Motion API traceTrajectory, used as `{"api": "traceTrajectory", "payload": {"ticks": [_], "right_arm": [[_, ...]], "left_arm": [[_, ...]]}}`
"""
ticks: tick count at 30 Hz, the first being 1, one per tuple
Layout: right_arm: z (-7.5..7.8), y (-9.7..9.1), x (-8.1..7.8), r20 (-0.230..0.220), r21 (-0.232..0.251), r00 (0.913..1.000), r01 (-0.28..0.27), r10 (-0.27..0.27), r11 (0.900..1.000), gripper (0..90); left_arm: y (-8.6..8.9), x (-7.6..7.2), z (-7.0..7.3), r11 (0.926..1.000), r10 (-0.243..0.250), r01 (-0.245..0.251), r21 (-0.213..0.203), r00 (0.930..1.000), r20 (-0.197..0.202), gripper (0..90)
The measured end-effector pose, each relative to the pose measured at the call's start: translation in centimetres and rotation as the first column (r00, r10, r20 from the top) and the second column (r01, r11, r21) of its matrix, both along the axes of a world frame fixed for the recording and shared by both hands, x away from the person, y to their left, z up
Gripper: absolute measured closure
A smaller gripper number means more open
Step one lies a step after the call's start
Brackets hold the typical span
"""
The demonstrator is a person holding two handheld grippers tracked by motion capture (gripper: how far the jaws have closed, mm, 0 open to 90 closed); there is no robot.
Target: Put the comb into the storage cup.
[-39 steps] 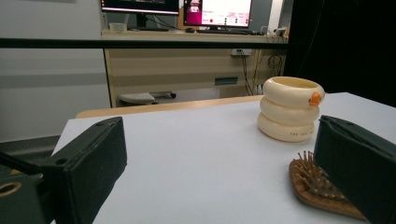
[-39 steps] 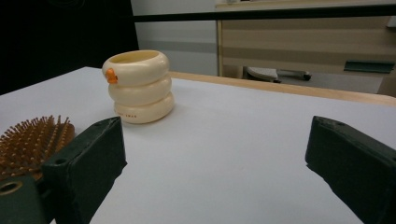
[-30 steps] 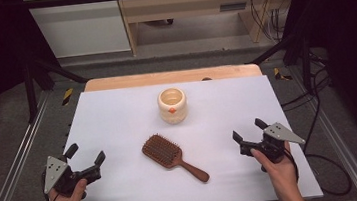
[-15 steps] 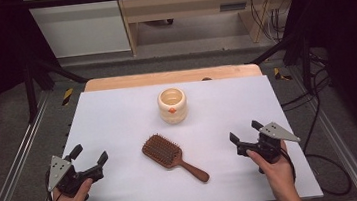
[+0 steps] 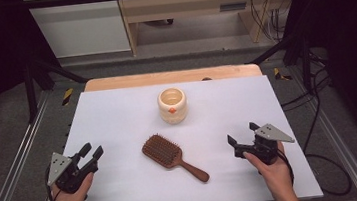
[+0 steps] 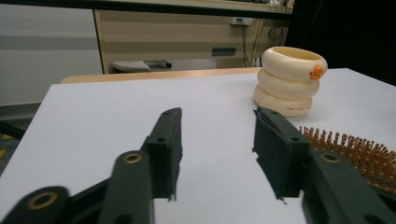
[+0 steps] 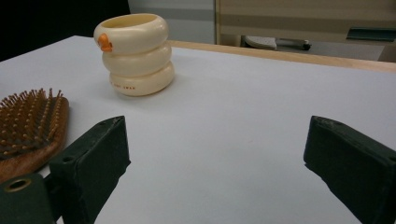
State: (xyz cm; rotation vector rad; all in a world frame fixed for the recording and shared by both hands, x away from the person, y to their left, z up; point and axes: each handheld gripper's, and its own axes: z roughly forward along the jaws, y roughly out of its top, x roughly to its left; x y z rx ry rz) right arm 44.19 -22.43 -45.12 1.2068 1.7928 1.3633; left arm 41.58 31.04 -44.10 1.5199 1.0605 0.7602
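Hands hold 2 tools at the near edge of the white desk (image 5: pixel 117 112). The left tool (image 5: pixel 95 152) has just been closing, half apart now, with nothing in it. The right tool (image 5: pixel 243 134) is wide apart and empty. Between them lies the brown hairbrush (image 5: pixel 169 155), bristles up. Farther back stands the cream cup (image 5: pixel 172 105).

Left gripper (image 5: pixel 91 153), near the table's front-left corner: jaws have just been closing. They stood wide a second ago; now the gap is roughly half that, with nothing between them, only bare white tabletop showing in the left gripper view. Right gripper (image 5: pixel 243 138): has crept slightly inward toward the hairbrush (image 5: pixel 172 156) since the first picture, jaws as wide apart as before.
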Motion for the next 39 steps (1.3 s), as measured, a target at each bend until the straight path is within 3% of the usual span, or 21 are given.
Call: {"api": "traceTrajectory", "payload": {"ticks": [4,10,14,17,18,19,25,26,27,28,30,32,34,35,39], "right_arm": [[-0.1,0.1,0.0,-0.002,-0.014,1.0000,0.001,-0.001,0.9999,7.2],[0.0,-0.2,0.0,0.004,-0.008,1.0000,0.000,0.000,1.0000,7.3],[0.1,-0.2,0.0,0.001,-0.007,1.0000,-0.004,0.004,1.0000,7.0],[0.3,-0.2,-0.2,0.008,-0.006,0.9999,-0.007,0.007,1.0000,6.9],[0.3,-0.2,-0.2,0.009,-0.008,0.9999,-0.009,0.009,0.9999,6.9],[0.3,-0.2,-0.2,0.009,-0.008,0.9999,-0.009,0.009,0.9999,6.9],[0.3,0.0,-0.3,0.005,-0.022,0.9998,-0.021,0.021,0.9996,6.8],[0.3,0.0,-0.3,0.005,-0.022,0.9998,-0.021,0.021,0.9996,6.8],[0.3,0.0,-0.4,0.005,-0.023,0.9997,-0.023,0.023,0.9995,6.8],[0.3,0.0,-0.4,0.005,-0.023,0.9997,-0.023,0.023,0.9995,6.8],[0.3,0.1,-0.4,-0.001,-0.025,0.9997,-0.025,0.025,0.9994,6.8],[0.3,0.2,-0.4,-0.001,-0.028,0.9996,-0.027,0.027,0.9993,6.7],[0.3,0.2,-0.4,0.000,-0.029,0.9996,-0.029,0.029,0.9992,6.7],[0.2,0.1,-0.4,-0.005,-0.033,0.9996,-0.030,0.029,0.9990,6.7],[0.2,0.2,-0.5,-0.007,-0.030,0.9995,-0.032,0.032,0.9990,6.7]], "left_arm": [[-0.6,0.4,0.4,0.9996,-0.026,0.026,-0.013,0.9994,-0.021,66.2],[-1.9,1.4,0.9,0.9960,-0.084,0.086,0.025,0.9944,-0.064,83.3],[-3.2,2.9,0.7,0.9914,-0.109,0.118,0.056,0.9841,-0.140,88.6],[-3.9,4.2,0.2,0.9897,-0.109,0.124,0.072,0.9768,-0.185,89.7],[-4.4,5.0,-0.2,0.9884,-0.117,0.135,0.071,0.9704,-0.211,89.7],[-4.4,5.0,-0.2,0.9884,-0.117,0.135,0.071,0.9704,-0.211,89.7],[-6.7,7.2,-1.2,0.9753,-0.151,0.192,0.109,0.9410,-0.303,89.7],[-6.7,7.2,-1.2,0.9753,-0.151,0.192,0.109,0.9410,-0.303,89.7],[-7.4,7.8,-1.2,0.9694,-0.156,0.207,0.133,0.9361,-0.315,89.7],[-7.4,7.8,-1.2,0.9694,-0.156,0.207,0.133,0.9361,-0.315,89.7],[-8.4,8.6,-1.5,0.9617,-0.157,0.221,0.163,0.9298,-0.333,89.7],[-8.7,8.9,-1.7,0.9597,-0.162,0.228,0.164,0.9270,-0.338,89.8],[-9.2,9.2,-1.9,0.9513,-0.168,0.242,0.192,0.9268,-0.336,89.8],[-9.6,9.5,-2.2,0.9473,-0.166,0.247,0.204,0.9234,-0.346,89.8],[-10.0,9.8,-2.7,0.9450,-0.158,0.249,0.212,0.9152,-0.371,89.8]]}}
